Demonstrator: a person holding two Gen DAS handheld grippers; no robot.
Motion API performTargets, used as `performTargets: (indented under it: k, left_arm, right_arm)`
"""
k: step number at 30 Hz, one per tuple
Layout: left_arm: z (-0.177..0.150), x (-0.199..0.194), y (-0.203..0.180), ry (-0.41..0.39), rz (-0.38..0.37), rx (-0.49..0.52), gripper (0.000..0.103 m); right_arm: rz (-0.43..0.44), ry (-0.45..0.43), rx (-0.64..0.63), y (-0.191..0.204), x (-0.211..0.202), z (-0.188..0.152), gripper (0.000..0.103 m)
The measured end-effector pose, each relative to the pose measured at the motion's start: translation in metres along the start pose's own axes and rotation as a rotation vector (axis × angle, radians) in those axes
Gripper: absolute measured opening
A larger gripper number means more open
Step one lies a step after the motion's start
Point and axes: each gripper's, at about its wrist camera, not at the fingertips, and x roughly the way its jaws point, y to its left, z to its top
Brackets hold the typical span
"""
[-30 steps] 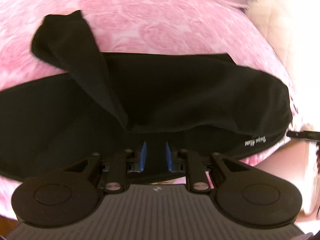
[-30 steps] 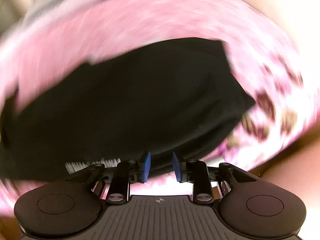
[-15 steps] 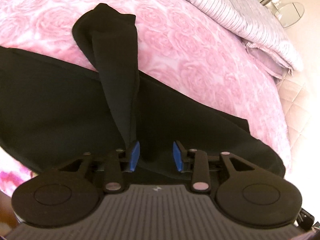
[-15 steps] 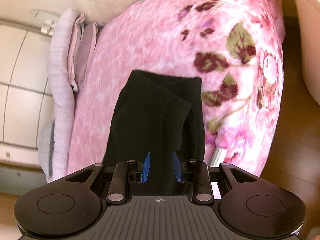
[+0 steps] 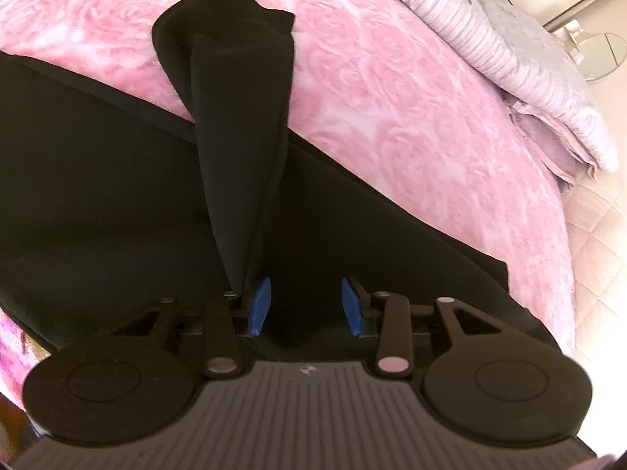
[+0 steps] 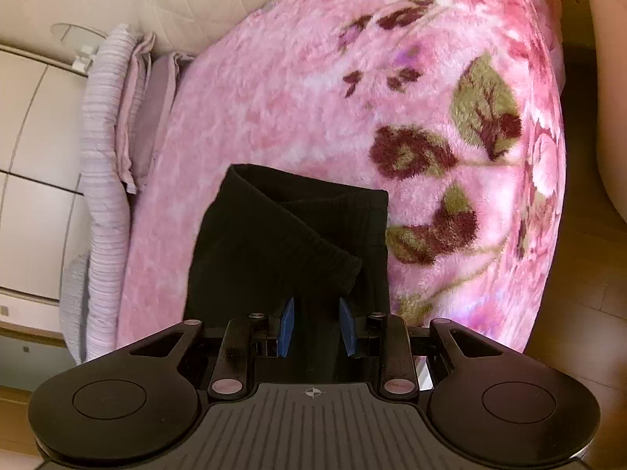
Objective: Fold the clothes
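Black garment (image 5: 117, 203) lies spread across a bed under two hand-held grippers.

The soft, matte black garment sits on a plush pink blanket (image 5: 392, 90) with a rose pattern, which in the right wrist view shows dark red blooms and olive leaves. In the left wrist view a narrow fold of the cloth rises from the flat part and tapers down to the left gripper (image 5: 305, 305), whose blue fingers (image 5: 260, 305) have just been opening; they stand apart, the fold running just outside the left pad, not pinched. In the right wrist view the ribbed, banded end of the garment (image 6: 298, 227) is turned over on itself, and the right gripper (image 6: 315, 327) has dark cloth between its blue fingers (image 6: 288, 327); whether they press it I cannot tell. Striped lilac bedding (image 5: 509, 55) is bunched at the bed's far edge.
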Motion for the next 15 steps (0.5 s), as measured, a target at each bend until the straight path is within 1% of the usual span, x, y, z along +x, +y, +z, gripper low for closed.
performTargets:
  k: [3, 6, 9, 13, 15]
  left_arm:
    - [0.001, 0.001, 0.002, -0.006, 0.029, -0.016, 0.034]
    - [0.0, -0.014, 0.005, -0.032, 0.011, -0.036, 0.034]
    - [-0.001, -0.028, 0.01, -0.052, 0.017, -0.044, 0.035]
    - [0.0, -0.023, 0.019, -0.048, 0.075, -0.055, 0.036]
    - [0.001, -0.015, 0.018, -0.051, 0.086, -0.039, 0.036]
  right_arm:
    - [-0.007, 0.014, 0.005, -0.002, 0.002, 0.002, 0.029]
    - [-0.007, 0.027, 0.006, -0.002, 0.0, 0.004, 0.029]
    - [-0.009, 0.037, 0.012, -0.002, 0.0, 0.005, 0.029]
    - [-0.016, 0.046, 0.02, -0.004, 0.003, 0.006, 0.029]
    - [-0.014, 0.049, 0.026, -0.004, 0.003, 0.007, 0.029]
